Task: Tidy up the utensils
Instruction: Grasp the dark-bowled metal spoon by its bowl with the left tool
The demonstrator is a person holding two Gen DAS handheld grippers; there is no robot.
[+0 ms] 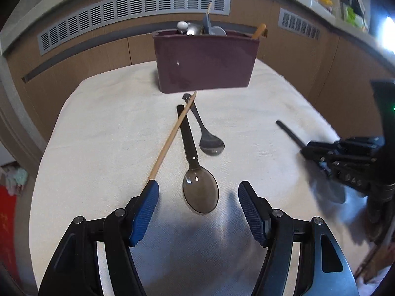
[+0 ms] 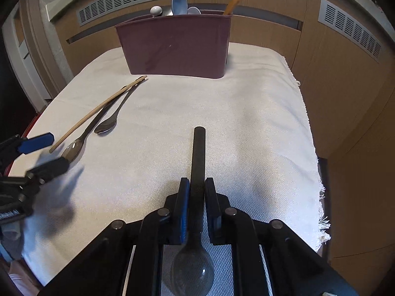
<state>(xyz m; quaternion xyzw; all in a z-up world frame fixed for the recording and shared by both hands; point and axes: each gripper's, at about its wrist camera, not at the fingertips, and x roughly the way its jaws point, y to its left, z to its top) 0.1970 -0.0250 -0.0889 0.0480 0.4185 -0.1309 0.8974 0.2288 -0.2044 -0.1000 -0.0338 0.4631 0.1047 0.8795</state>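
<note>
A maroon utensil holder [image 1: 205,61] stands at the table's far side, with several utensils in it; it also shows in the right wrist view [image 2: 175,46]. On the white cloth lie a wooden chopstick [image 1: 172,138], a black-handled spoon [image 1: 191,155] and a small dark spoon [image 1: 208,135]. My left gripper [image 1: 198,192] is open, its fingertips on either side of the black-handled spoon's bowl. My right gripper [image 2: 197,187] is shut on a second black-handled spoon [image 2: 198,162], handle pointing forward, bowl back under the gripper. The right gripper also shows at the left wrist view's right edge [image 1: 306,149].
The white cloth [image 2: 222,113] covers a small table with a frayed right edge. Wooden panelling with vent grilles [image 1: 133,12] runs behind it. A shelf with assorted items [image 1: 350,5] sits at the upper right. The left gripper [image 2: 47,151] appears at the right wrist view's left edge.
</note>
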